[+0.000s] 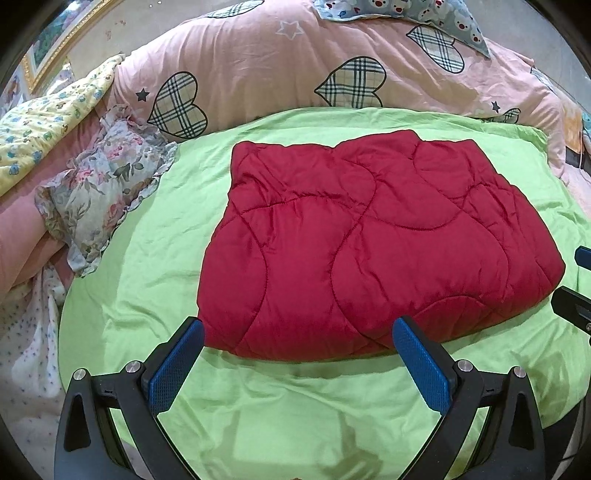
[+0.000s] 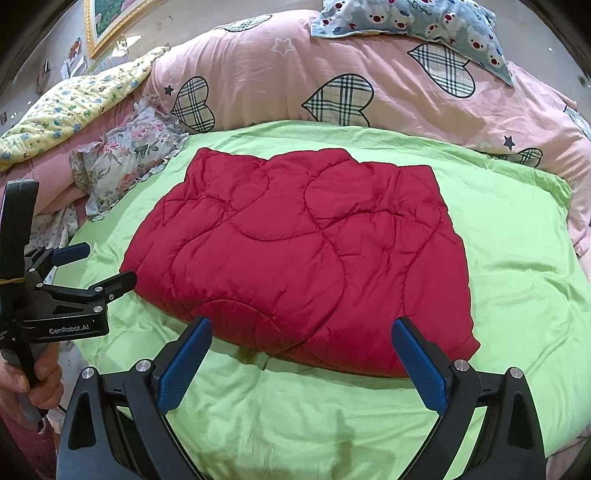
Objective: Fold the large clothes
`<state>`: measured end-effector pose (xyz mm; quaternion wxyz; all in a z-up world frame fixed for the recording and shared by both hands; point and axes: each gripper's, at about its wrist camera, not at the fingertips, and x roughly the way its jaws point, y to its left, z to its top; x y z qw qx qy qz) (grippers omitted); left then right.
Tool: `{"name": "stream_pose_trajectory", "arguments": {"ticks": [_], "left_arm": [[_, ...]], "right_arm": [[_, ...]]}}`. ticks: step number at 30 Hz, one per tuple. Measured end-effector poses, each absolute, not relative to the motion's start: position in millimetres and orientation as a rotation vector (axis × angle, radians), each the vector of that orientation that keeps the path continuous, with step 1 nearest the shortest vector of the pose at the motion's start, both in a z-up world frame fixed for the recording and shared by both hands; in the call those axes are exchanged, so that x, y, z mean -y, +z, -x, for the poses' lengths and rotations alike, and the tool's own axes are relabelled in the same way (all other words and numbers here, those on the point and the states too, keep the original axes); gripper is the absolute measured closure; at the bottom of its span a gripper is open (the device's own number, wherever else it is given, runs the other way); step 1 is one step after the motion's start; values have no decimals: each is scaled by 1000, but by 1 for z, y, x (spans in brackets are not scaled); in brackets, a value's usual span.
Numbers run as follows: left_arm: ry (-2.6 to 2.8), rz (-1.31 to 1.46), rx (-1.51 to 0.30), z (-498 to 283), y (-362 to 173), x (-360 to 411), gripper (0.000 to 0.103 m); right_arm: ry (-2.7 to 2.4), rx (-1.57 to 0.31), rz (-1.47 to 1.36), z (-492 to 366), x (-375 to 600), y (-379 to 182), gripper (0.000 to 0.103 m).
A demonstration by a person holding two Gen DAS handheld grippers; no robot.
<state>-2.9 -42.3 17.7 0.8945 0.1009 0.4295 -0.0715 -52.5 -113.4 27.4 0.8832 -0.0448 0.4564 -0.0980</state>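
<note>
Spread over the bed, a lime-green sheet (image 1: 147,295) carries the red quilted padded garment (image 1: 369,240), folded compactly at its middle. Left tool (image 1: 297,354) and right tool (image 2: 301,354) hover apart at its near edge, empty, probably for another fold.

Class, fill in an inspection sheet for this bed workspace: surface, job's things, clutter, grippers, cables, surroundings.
Surface: green sheet, wrinkled, spread on the bed.
Job's things: red quilted garment, lying folded flat on the sheet.
Clutter: floral pillow left of the sheet; pink heart-print duvet behind; bear-print pillow on the duvet; yellow quilt far left.
Grippers: left gripper and right gripper, jaws wide apart, holding nothing, at the garment's near edge.
Cables: nothing seen.
Surroundings: gold picture frame on the wall.
</note>
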Motion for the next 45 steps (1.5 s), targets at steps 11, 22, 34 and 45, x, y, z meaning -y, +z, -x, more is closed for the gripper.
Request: {"name": "stream_pose_trajectory", "arguments": {"ticks": [11, 22, 34, 45], "left_arm": [[-149, -203, -884, -3, 20, 40, 1], [-137, -216, -887, -18, 16, 43, 1], [-125, -231, -888, -36, 11, 46, 1], [-115, -240, -902, -54, 3, 52, 1]], "right_arm": [[-207, -955, 88, 45, 115, 28, 4], [-202, -970, 99, 28, 118, 26, 4], [-201, -983, 93, 11, 126, 23, 4], [-203, -999, 84, -1, 135, 17, 4]]}}
